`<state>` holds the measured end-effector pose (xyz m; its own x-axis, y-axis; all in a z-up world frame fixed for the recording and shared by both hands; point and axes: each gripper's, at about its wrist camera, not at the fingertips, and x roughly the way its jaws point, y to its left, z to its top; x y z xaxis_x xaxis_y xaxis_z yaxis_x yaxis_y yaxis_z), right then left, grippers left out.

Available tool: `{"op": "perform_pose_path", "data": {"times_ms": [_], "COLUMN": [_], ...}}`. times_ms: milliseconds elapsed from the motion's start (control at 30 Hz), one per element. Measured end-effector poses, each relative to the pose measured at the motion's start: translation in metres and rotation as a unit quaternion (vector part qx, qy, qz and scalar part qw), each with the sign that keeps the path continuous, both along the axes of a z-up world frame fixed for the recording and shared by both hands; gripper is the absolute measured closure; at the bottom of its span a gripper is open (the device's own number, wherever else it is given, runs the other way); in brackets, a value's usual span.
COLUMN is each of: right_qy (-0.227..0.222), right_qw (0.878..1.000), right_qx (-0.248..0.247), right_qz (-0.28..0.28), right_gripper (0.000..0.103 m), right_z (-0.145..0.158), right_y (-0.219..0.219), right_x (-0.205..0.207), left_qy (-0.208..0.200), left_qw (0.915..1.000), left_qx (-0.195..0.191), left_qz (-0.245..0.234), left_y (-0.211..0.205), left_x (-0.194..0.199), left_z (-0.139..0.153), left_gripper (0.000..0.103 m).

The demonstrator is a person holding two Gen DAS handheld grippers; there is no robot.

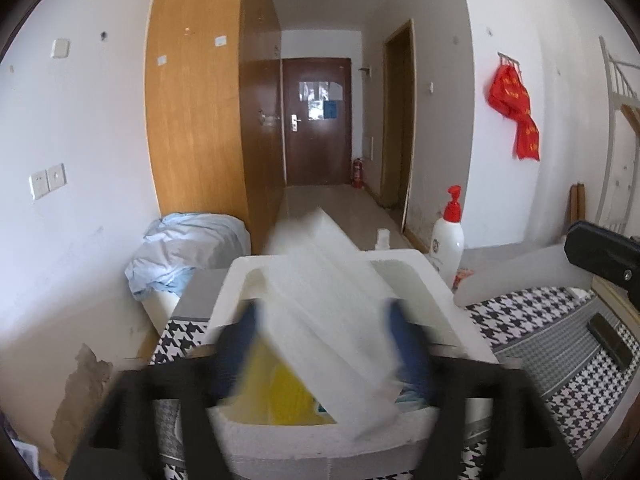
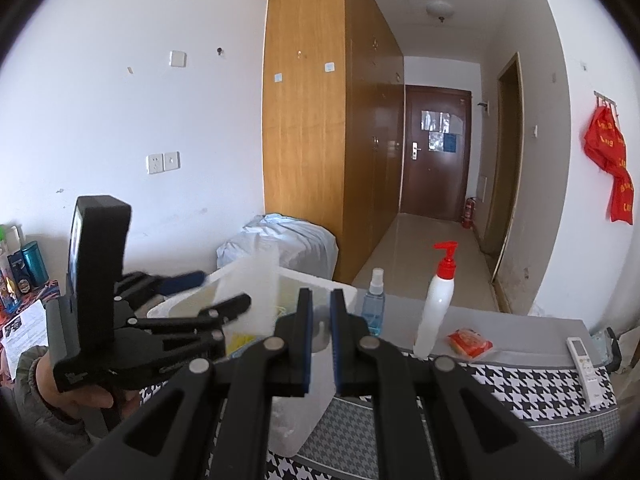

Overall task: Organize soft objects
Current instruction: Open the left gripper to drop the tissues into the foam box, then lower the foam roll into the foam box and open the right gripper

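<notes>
Houndstooth tabletop: left gripper level over foam box, foam slab between jaws

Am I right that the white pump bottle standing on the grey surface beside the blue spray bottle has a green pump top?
Not quite: the white pump bottle has a red pump top, not green. It does stand on the grey surface beside the blue spray bottle, as the right wrist view shows.
</notes>
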<state>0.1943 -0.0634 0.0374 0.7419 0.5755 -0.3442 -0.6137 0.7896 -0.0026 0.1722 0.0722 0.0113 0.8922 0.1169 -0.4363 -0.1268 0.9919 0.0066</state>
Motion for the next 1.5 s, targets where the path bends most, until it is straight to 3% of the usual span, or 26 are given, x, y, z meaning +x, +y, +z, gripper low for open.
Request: {"op": "perform_pose_path", "data": {"times_ms": [167,867,1233,1500], "right_qy": [0.0,-0.018,-0.012,-0.006], "right_qw": [1.0,1.0,0.999,0.999], "right_qx": [-0.001,-0.005,-0.007,-0.009], "right_qz": [-0.001,0.016,0.033,0.044], "right_gripper": [0.092,0.095,0.095,0.095], "right_z": [0.002,0.013,0.012,0.011], "right_y": [0.005,0.031,0.044,0.056], "right_x": [0.0,-0.011,-0.012,-0.009], "left_qy": [-0.012,-0.039,-0.05,-0.046], "left_qw": [0.9998,0.9984,0.9971,0.997], "left_qx": [-0.002,-0.009,-0.003,-0.001], "left_qz": [0.015,0.039,0.058,0.062], "left_y": [0.009,0.035,0.045,0.049], "left_x": [-0.009,-0.041,-0.054,-0.059], "left_z": [0.002,0.011,0.011,0.008], "left_gripper": [0.009,0.009,0.001,0.001]}}
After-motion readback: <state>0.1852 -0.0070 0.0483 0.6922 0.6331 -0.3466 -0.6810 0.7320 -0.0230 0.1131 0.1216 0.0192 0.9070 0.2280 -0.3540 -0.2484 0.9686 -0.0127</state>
